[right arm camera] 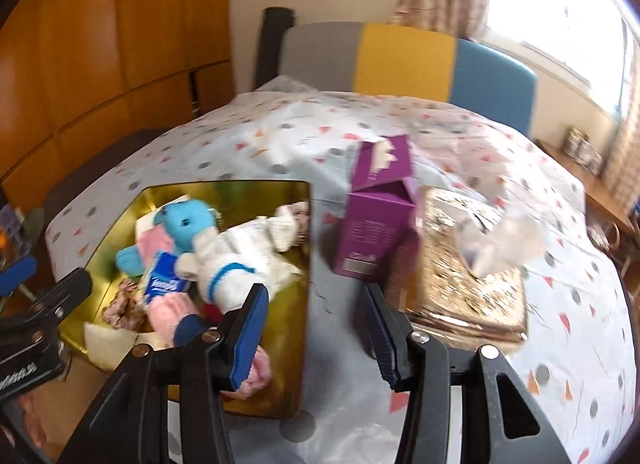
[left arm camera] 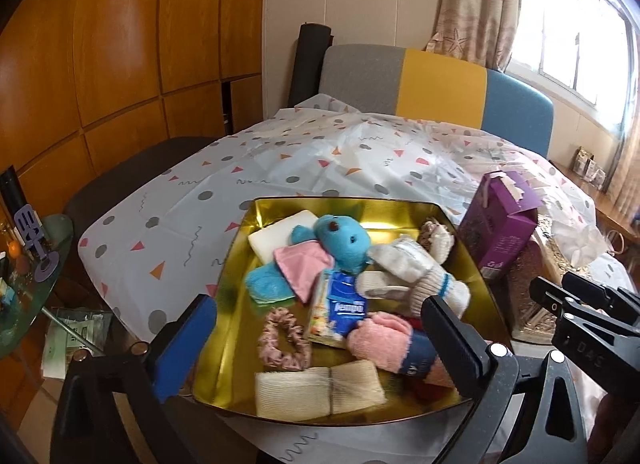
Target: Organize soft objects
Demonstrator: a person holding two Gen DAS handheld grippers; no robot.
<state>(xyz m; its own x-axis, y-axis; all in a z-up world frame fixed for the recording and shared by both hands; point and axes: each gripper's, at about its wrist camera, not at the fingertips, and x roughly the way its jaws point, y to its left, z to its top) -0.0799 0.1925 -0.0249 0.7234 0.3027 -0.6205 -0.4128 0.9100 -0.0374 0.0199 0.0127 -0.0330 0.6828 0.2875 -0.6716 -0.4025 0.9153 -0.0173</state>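
Left wrist view: left gripper angled down over the near edge of the gold tray, jaws spread wide, nothing between the pads; right gripper's black body at the right edge. Tray sits on a table under a white patterned cloth; wood-panel wall left, grey/yellow/blue chair behind, window and curtain right. Tray holds the blue plush toy, pink cloth, white glove, tissue pack, pink scrunchie, pink sock, cream knit; knit and scrunchie lie closest, just ahead of the jaws. Right wrist view, blurred: right gripper tilted down, jaws partly open and empty, over bare cloth between the tray and a purple box; its left finger overlaps the tray's right rim by the pink sock
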